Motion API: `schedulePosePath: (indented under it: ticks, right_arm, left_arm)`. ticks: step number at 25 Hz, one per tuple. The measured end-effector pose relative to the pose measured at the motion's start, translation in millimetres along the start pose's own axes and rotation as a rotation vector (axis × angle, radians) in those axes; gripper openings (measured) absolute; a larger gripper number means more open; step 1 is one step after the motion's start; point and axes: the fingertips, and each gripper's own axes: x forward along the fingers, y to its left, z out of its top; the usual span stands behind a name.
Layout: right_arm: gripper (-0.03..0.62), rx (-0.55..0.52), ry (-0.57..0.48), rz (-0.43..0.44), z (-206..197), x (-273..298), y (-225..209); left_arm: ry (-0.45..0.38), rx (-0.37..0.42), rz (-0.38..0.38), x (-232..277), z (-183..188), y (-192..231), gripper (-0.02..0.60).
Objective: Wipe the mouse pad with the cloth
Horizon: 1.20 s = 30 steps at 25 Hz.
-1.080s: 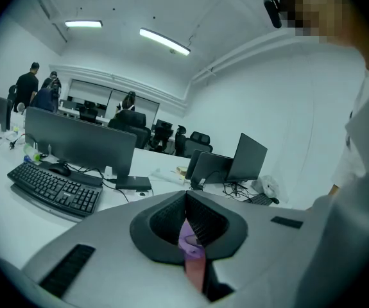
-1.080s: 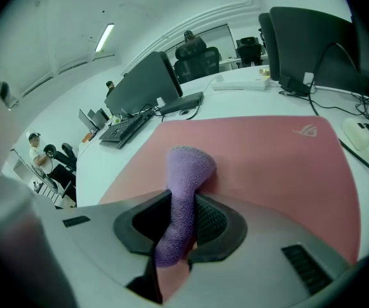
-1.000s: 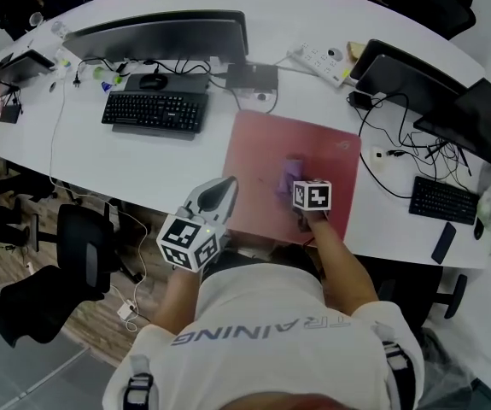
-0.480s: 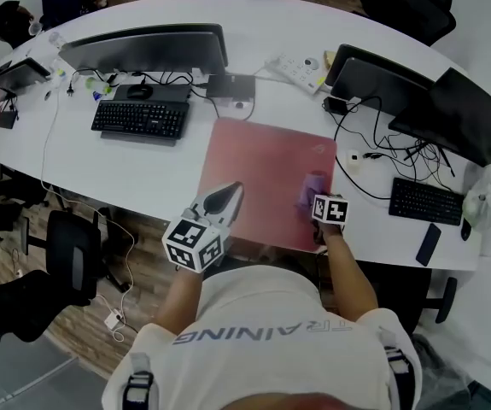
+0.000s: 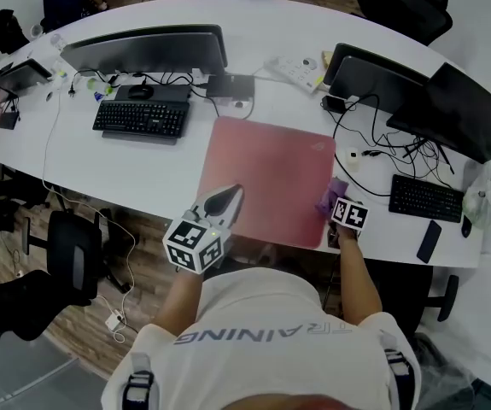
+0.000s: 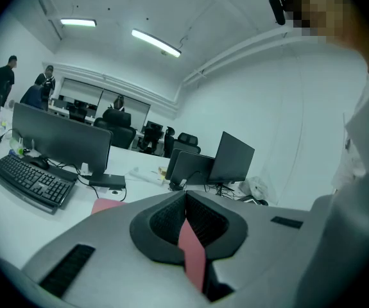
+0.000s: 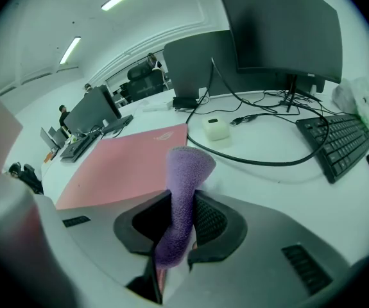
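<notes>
Purple cloth (image 7: 183, 194) stands pinched in the right gripper (image 7: 179, 218), whose jaws are closed tight on its lower half while its free end pokes up loose. From the head view it sits at the right edge of the red mouse pad (image 5: 266, 178), towards the near corner; whether it touches the pad I cannot tell. The left gripper (image 5: 221, 198) hangs over the pad's near edge at the left, its jaws pressed together with nothing between them. On the white desk (image 5: 143, 173) beyond the cloth lie a small white box (image 7: 216, 128), a black cable (image 7: 267, 162) and a black keyboard (image 7: 341, 143), with dark monitors (image 7: 280, 27) behind.
</notes>
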Motion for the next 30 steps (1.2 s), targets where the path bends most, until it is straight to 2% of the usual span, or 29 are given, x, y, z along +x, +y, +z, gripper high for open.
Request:
schedulePosePath:
  ticks: [2,5,10,13,17,22,30]
  right_arm:
    - [0.1,0.038,-0.06,0.03,10.8,-13.8,9.9]
    - [0.1,0.054,-0.191,0.108,39.4,-45.1,46.7]
    - [0.1,0.004,-0.362,0.218,72.3,-99.3,134.7]
    - [0.1,-0.036,-0.413,0.263,82.1,-121.2,193.8]
    - [0.1,-0.058,-0.387,0.305,71.2,-125.3,270.3]
    - [0.1,-0.107,-0.321,0.358,39.0,-106.8,360.1]
    - [0.1,-0.173,-0.219,0.456,-7.4,-63.4,478.1]
  left_arm:
    - [-0.005,0.003,0.003,-5.7,1.0,4.1,0.031]
    - [-0.03,0.017,0.014,-19.2,7.7,17.0,0.031]
    - [-0.062,0.014,0.016,-52.5,15.5,42.7,0.031]
    - [-0.069,0.02,0.004,-77.9,20.1,60.9,0.031]
    - [-0.066,0.015,0.004,-117.7,17.7,94.7,0.031]
    - [-0.061,0.006,0.018,-164.1,10.6,136.9,0.031]
    - [-0.05,-0.004,0.077,-226.7,-6.0,190.0,0.031]
